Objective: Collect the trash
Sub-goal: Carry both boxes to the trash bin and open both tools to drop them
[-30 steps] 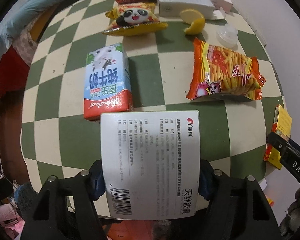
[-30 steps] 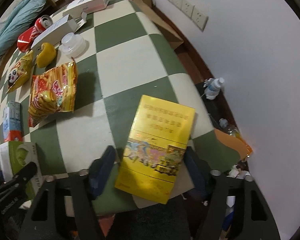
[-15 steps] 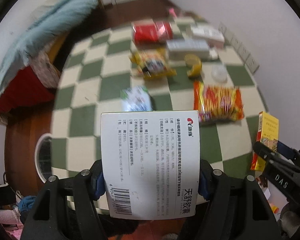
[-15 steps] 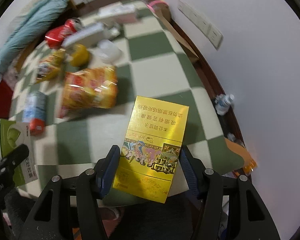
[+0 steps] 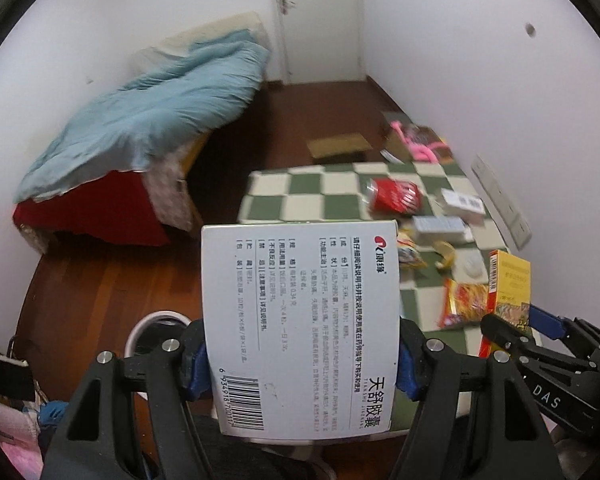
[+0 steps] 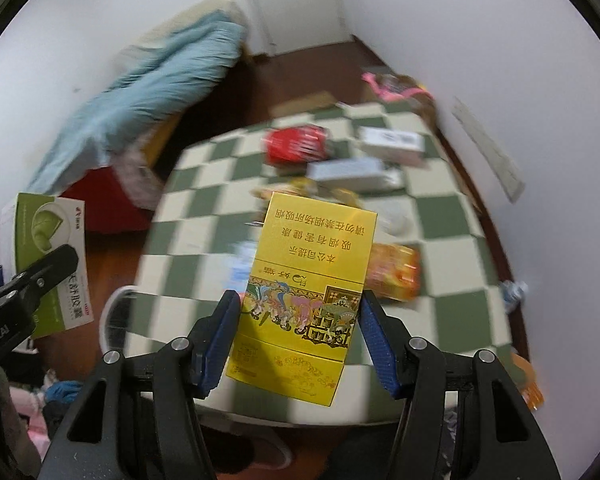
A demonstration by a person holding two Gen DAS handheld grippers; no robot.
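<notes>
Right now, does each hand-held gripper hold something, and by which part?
Left hand-held gripper: white medicine box, clamped by its long side edges near the barcode end. Right hand-held gripper: yellow cigarette box, by its side edges.

R tool (image 6: 298, 334) gripping yellow box (image 6: 306, 300) | checkered table (image 6: 440, 220) below, blurred

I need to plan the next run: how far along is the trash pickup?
Nothing looks binned yet. In hand: the left tool grips a white medicine box, the right tool a yellow carton, both lifted off the checkered table. Left: the red can, orange snack bag and grey box.
</notes>
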